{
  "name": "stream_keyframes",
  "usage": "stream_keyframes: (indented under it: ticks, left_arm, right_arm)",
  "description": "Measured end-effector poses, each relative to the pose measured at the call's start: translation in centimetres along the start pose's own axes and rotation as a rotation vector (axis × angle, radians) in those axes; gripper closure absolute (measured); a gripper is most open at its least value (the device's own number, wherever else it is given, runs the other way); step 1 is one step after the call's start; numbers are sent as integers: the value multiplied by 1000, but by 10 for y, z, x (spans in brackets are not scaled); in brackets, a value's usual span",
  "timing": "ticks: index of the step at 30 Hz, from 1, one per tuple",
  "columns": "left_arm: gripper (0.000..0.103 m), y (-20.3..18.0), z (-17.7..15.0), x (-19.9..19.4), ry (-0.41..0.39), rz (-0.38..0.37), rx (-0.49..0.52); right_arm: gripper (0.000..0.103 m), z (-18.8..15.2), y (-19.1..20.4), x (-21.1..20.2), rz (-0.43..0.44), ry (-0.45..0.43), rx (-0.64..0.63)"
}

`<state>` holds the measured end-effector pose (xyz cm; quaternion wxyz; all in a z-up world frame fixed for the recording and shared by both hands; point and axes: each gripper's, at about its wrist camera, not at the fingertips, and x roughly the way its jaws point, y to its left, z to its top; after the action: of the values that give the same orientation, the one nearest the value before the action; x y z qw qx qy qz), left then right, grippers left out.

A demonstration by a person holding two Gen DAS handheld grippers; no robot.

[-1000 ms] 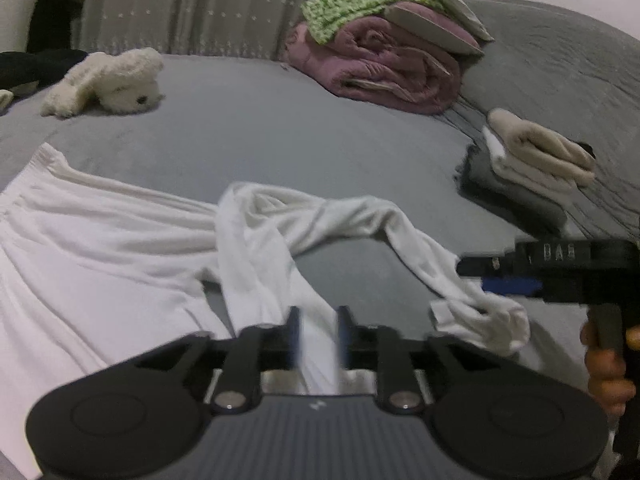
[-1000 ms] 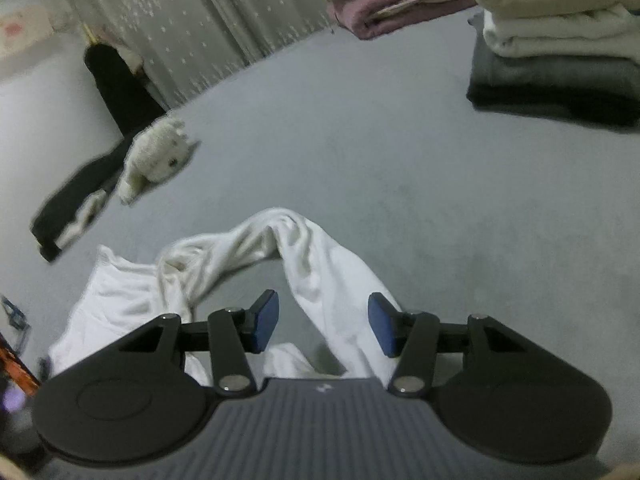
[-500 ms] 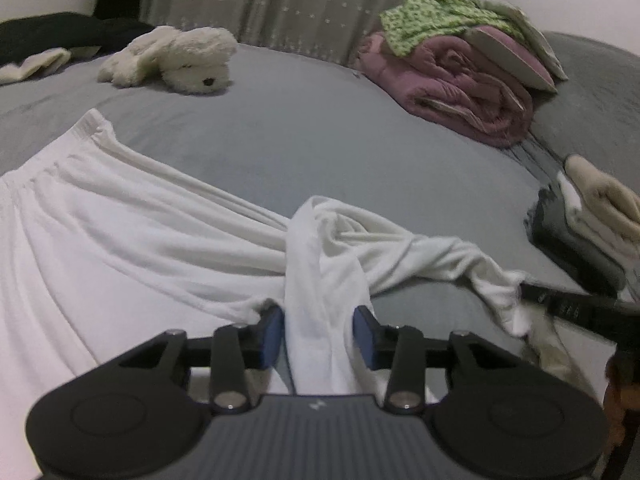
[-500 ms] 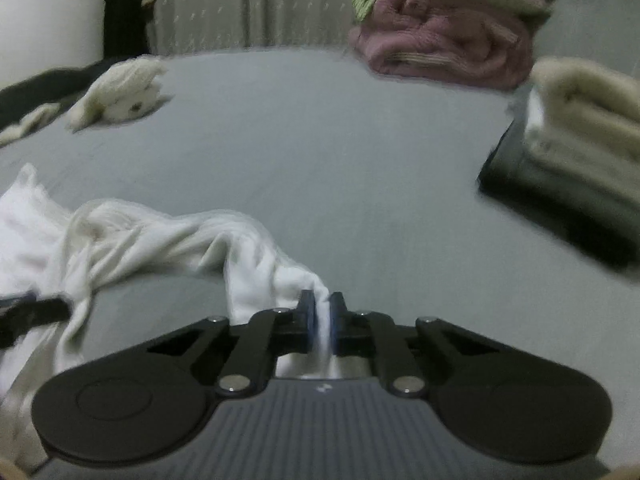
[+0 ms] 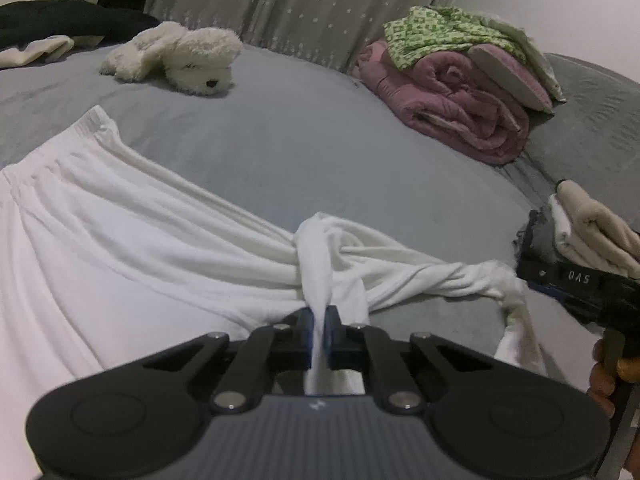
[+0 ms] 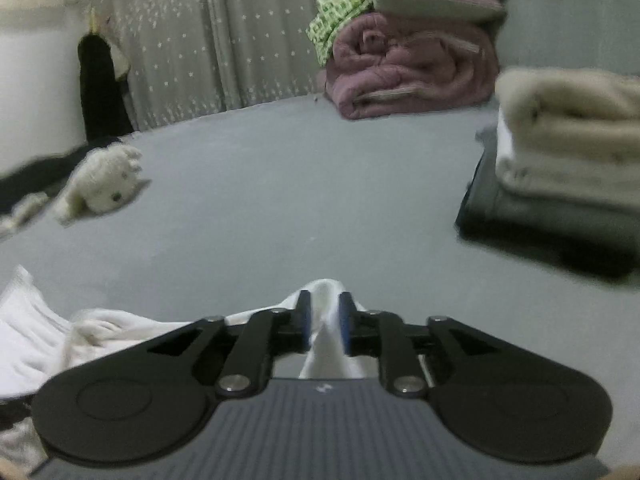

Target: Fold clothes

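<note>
On the grey bed, white trousers lie spread, waistband toward the far left, legs twisted toward the near side. Left gripper is clamped on a band of one leg. Right gripper has the other leg's end bunched between its fingers, its jaws opening. Near the far edge rest a plush toy and rolled pink bedding.
</note>
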<state>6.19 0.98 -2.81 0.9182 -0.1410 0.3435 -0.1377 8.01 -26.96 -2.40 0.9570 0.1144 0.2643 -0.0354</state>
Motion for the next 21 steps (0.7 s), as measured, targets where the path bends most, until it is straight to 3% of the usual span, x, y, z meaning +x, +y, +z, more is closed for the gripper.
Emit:
stream_keyframes:
  ticks: [1,6,11,17,21]
  left_arm:
    - [98,-1,0,-2,-3,-12,6]
    - [98,-11,-3,-13,-18,-84,49]
    - [98,-32,-17,-26,-18,-180,184]
    - [98,-48,-35,-35,26,-265,286]
    - [98,-58,-45,-41,60,-367,345]
  right_arm:
    - [55,0,0,-3,32,8,27]
    - [55,-3,11,-20,231,90,109]
    - [55,-10,20,-30,451,210,163]
    - [55,-15,21,-33,464,273,173]
    - [55,-13,21,-31,471,278,189]
